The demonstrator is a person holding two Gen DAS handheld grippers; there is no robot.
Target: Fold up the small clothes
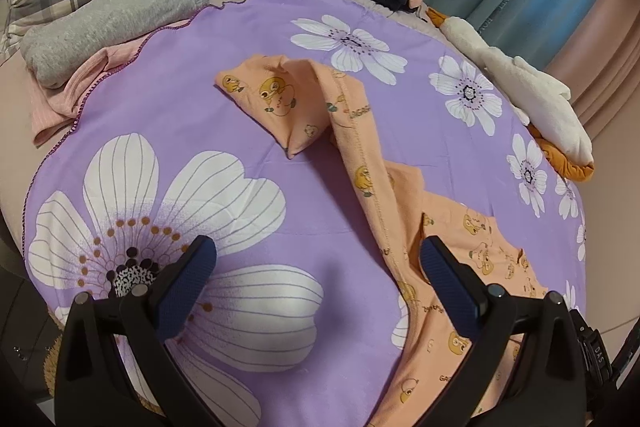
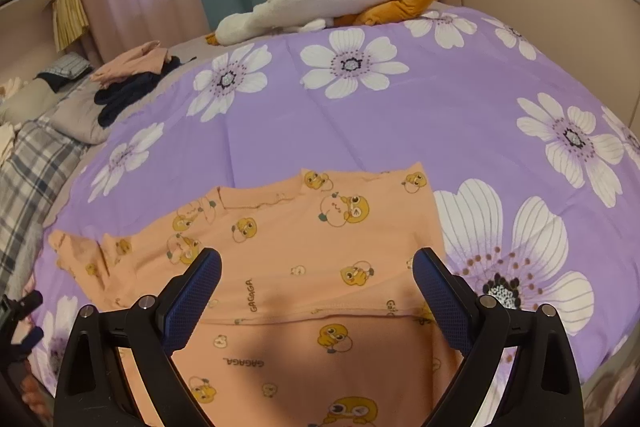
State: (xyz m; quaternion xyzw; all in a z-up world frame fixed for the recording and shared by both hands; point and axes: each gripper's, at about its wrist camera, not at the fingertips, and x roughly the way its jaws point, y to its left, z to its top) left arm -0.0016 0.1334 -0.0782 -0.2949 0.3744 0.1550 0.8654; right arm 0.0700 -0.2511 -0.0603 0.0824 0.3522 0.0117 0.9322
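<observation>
"GAGAGA" print on orange shirt (image 2: 304, 267)

Peach garment (image 2: 304, 267) with yellow duck print and "GAGAGA" lettering; lies partly folded on the purple floral bedspread (image 2: 400, 131); one sleeve (image 1: 272, 99) doubled back.

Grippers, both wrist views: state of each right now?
Left gripper: open, holding nothing, beside the orange garment.
Right gripper: open, holding nothing, above the orange garment.
</observation>
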